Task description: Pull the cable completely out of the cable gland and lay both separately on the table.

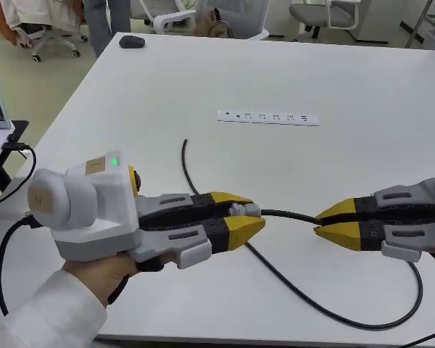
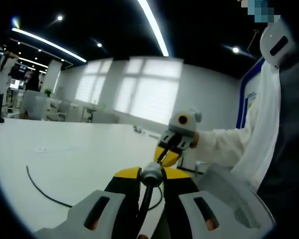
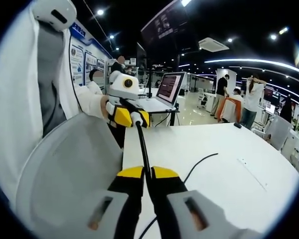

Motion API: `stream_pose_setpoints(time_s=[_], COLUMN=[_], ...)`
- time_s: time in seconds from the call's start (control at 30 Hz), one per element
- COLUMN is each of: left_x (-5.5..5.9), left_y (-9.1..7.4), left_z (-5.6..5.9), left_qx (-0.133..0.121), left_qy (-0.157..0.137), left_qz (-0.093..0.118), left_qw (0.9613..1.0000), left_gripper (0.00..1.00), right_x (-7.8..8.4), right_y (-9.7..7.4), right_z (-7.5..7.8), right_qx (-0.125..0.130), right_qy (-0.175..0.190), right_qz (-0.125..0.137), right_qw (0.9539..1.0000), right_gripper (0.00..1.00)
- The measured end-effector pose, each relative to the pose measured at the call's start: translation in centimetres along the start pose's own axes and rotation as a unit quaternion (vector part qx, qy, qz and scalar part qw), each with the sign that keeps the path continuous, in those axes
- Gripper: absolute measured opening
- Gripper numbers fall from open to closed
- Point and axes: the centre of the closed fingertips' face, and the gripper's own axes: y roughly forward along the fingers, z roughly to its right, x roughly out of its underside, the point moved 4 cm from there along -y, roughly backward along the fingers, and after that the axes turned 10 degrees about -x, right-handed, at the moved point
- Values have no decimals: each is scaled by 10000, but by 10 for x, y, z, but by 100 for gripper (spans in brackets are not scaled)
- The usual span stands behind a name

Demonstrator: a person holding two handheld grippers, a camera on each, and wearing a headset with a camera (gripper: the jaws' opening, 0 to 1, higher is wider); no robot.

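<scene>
Currently holding the cable gland (image 1: 244, 211) clamped at the tips of the left gripper (image 1: 259, 217), with the black cable (image 1: 290, 214) pinched in the right gripper (image 1: 317, 222) just ahead. Treat cable as light, limp, probably slick; grip near the gland and pull straight.

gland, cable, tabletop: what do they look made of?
Cable gland: grey with slight sheen, plastic or metal, cannot tell. Cable: matte black, curves in loose loops, likely rubber or PVC jacket. Table: flat white, soft glare, probably laminate.
</scene>
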Motion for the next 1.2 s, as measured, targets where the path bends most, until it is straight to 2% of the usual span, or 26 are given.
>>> stream_pose_setpoints(time_s=[0.17, 0.23, 0.33, 0.53, 0.67, 0.9, 1.2], left_x=[0, 0, 3, 6, 6, 5, 5], left_y=[1, 1, 2, 4, 3, 3, 3], left_z=[3, 3, 4, 8, 6, 5, 5], left_qx=[88, 97, 58, 155, 159, 168, 201], left_qy=[33, 56, 162, 239, 206, 170, 142], left_qz=[11, 7, -93, -187, -171, -160, -154], left_qw=[10000, 9999, 9998, 9994, 9995, 9996, 9996], left_gripper=[18, 18, 18, 18, 18, 18, 18], right_x=[1, -1, -11, -28, -34, -35, -35], right_y=[3, 4, 6, 16, 27, 42, 45], right_z=[6, 7, 9, 4, -1, -1, 1], right_qx=[187, 223, 270, 14, -211, -380, -483], right_qy=[43, 48, -33, -249, -318, -312, -315], right_qz=[-70, -24, 78, 150, 116, 113, 59], right_qw=[9998, 9997, 9996, 9996, 9992, 9987, 9983], right_gripper=[6, 8, 18, 25, 24, 22, 18])
